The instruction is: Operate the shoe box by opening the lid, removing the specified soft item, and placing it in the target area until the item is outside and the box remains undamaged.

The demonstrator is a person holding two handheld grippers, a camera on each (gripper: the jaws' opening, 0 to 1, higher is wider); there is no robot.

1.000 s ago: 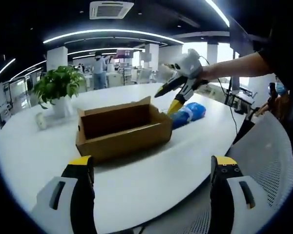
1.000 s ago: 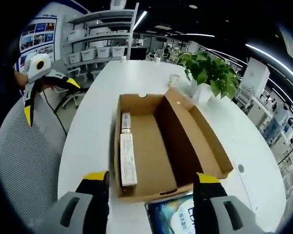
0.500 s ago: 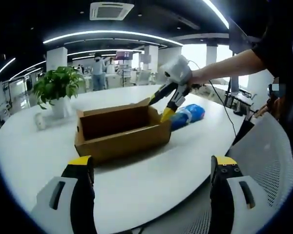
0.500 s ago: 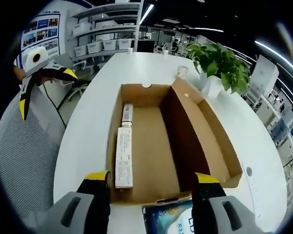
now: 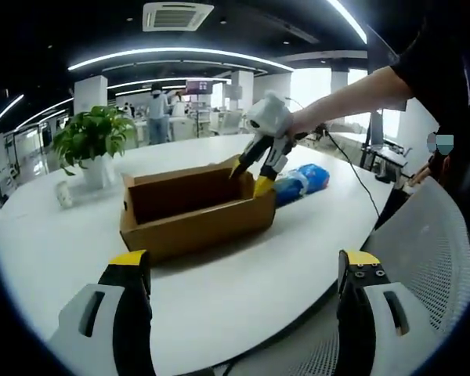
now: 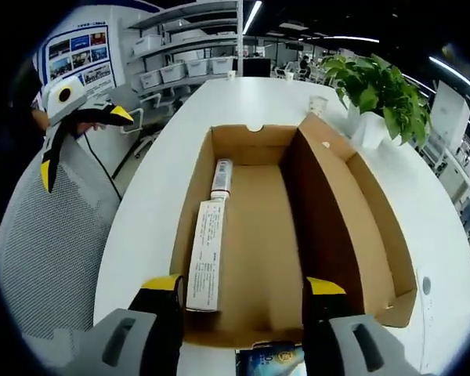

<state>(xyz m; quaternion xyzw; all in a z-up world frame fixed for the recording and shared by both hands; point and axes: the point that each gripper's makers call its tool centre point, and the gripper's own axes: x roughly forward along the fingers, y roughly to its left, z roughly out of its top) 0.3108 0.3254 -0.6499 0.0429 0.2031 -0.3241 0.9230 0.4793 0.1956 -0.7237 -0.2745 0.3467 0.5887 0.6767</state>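
Shoe box (image 6: 298, 235) lid off | long carton (image 6: 207, 254) inside | blue pack (image 5: 301, 182) beside

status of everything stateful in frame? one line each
Brown cardboard shoe box: open, lid folded back, upright on the white table.
Long white carton: lying flat inside the box along one wall.
Small white tube: lying inside the box, beyond the carton.
Blue plastic-wrapped soft pack: outside the box, on the table.
Left hand-held gripper: open, holding nothing.
Right hand-held gripper: open, over the box's near end.
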